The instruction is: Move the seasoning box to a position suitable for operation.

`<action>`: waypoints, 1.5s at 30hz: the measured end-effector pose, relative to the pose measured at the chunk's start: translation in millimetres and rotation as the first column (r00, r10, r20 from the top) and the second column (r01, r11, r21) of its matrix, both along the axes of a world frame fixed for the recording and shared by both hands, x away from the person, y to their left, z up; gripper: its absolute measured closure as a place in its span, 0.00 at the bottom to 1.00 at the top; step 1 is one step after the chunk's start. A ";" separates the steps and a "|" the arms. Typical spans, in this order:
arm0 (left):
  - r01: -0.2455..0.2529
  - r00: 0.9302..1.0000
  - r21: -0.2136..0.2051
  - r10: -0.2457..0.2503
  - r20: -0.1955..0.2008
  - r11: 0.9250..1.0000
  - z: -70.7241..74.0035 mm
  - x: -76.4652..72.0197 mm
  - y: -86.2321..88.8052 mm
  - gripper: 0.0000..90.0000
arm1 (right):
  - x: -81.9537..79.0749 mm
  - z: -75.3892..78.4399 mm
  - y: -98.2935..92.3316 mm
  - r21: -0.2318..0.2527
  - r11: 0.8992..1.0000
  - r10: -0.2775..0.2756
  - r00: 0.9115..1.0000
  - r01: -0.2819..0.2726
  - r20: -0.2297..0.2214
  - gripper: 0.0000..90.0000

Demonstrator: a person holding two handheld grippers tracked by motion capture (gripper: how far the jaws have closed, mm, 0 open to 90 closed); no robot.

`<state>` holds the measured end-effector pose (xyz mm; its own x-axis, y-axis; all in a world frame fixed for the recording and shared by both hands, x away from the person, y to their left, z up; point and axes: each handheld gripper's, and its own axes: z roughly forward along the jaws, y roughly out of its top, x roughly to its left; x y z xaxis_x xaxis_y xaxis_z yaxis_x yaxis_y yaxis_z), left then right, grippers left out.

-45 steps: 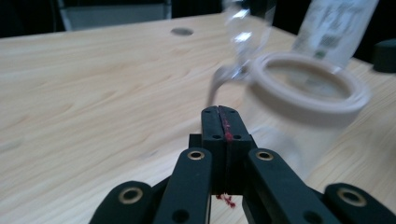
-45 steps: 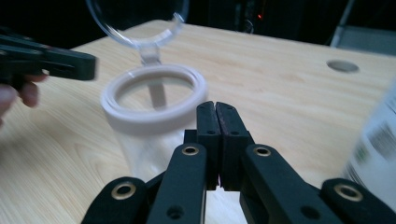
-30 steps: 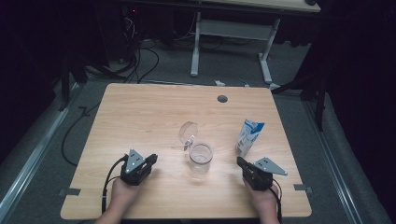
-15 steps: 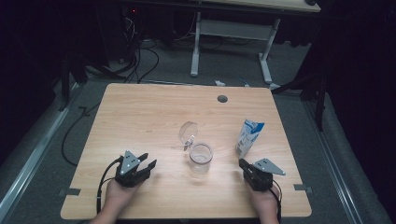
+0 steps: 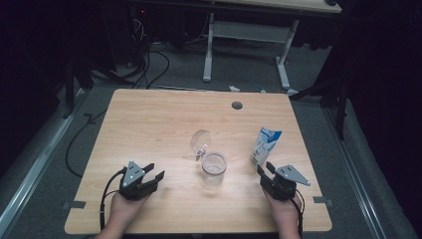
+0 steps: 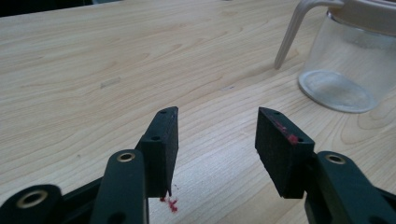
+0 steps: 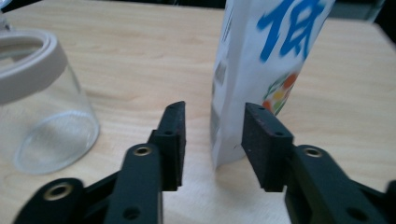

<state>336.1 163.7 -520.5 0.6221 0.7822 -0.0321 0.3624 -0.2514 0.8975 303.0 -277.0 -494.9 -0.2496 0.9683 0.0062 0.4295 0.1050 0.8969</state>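
On your wooden table (image 5: 149, 119), the white carton (image 5: 264, 145) stands upright just ahead of your right gripper (image 5: 266, 172), the glass jar (image 5: 214, 167) mid-table. Both your right and left gripper (image 5: 153, 171) have just been opening, nothing between them.

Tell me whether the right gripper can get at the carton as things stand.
Probably yes. The right gripper, whose jaws have just been opening, sits just short of the carton, nothing between them. The glass jar stands off to the side, clear of the path.
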 end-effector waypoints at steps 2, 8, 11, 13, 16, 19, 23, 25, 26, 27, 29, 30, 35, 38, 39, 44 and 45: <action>0.005 1.000 0.009 -0.005 0.001 1.000 -0.7 0.7 -2.0 0.55 | 1.2 2.2 -0.3 -0.008 1.000 -0.005 1.000 0.005 0.007 0.64; 0.020 1.000 0.027 -0.020 -0.001 0.999 -3.4 3.5 -4.8 0.55 | 23.9 9.4 -4.1 0.006 0.999 -0.048 0.999 0.048 -0.010 0.49; 0.018 1.000 0.026 -0.018 0.001 1.000 -2.8 3.5 -3.4 0.55 | 29.2 11.5 -3.9 0.006 0.998 -0.067 0.998 0.067 -0.015 0.46; 0.016 1.000 0.019 -0.016 0.005 1.000 -2.4 3.0 -2.9 0.55 | 33.8 14.2 -3.2 0.012 0.997 -0.078 0.997 0.079 -0.015 0.43; 0.022 1.000 0.030 -0.023 0.010 0.999 -2.3 2.4 -3.7 0.55 | 39.8 16.9 0.7 0.010 0.996 -0.093 0.996 0.093 -0.016 0.39; 0.025 1.000 0.032 -0.026 0.008 0.999 -2.6 2.6 -3.9 0.55 | 42.1 16.5 1.8 0.012 0.995 -0.098 0.995 0.098 -0.017 0.39; 0.029 0.999 0.036 -0.030 0.014 0.999 -2.1 1.2 -3.8 0.55 | 46.0 14.0 0.7 -0.001 0.993 -0.119 0.992 0.119 -0.033 0.45; 0.028 1.000 0.034 -0.028 0.013 0.999 -2.3 1.0 -3.7 0.55 | 45.9 14.0 -1.4 -0.002 0.993 -0.121 0.992 0.121 -0.032 0.50; 0.028 0.999 0.036 -0.029 0.014 0.999 -2.4 1.1 -3.9 0.55 | 45.5 14.2 -2.1 0.007 0.992 -0.122 0.992 0.122 -0.033 0.52; 0.028 0.999 0.036 -0.029 0.014 0.999 -2.4 1.1 -3.9 0.55 | 45.5 14.2 -2.1 0.007 0.992 -0.122 0.992 0.122 -0.033 0.52; 0.029 0.999 0.035 -0.029 0.013 0.999 -2.6 1.1 -4.5 0.55 | 43.7 14.4 -4.1 -0.003 0.993 -0.116 0.993 0.116 -0.024 0.60; 0.029 0.999 0.034 -0.029 0.014 0.999 -2.7 1.1 -4.7 0.55 | 42.8 14.4 -4.7 -0.005 0.993 -0.114 0.993 0.114 -0.020 0.66; 0.031 0.999 0.038 -0.032 0.011 0.999 -3.0 1.2 -5.4 0.55 | 39.6 14.6 -7.0 -0.013 0.996 -0.090 0.996 0.090 0.003 0.84; 0.032 0.999 0.043 -0.033 0.010 0.999 -3.4 1.1 -5.8 0.55 | 38.1 15.7 -7.5 -0.035 0.996 -0.076 0.997 0.076 0.014 0.94; 0.032 0.999 0.043 -0.033 0.010 0.999 -3.4 1.1 -5.8 0.55 | 38.1 15.7 -7.5 -0.035 0.996 -0.076 0.997 0.076 0.014 0.94; 0.030 0.999 0.040 -0.030 0.011 0.999 -3.5 1.1 -4.8 0.55 | 36.6 17.0 -12.1 -0.060 0.997 -0.054 0.998 0.054 0.014 0.95; 0.030 0.999 0.040 -0.030 0.012 0.999 -3.4 1.1 -4.7 0.55 | 36.3 17.2 -13.4 -0.059 0.997 -0.056 0.998 0.057 0.014 0.95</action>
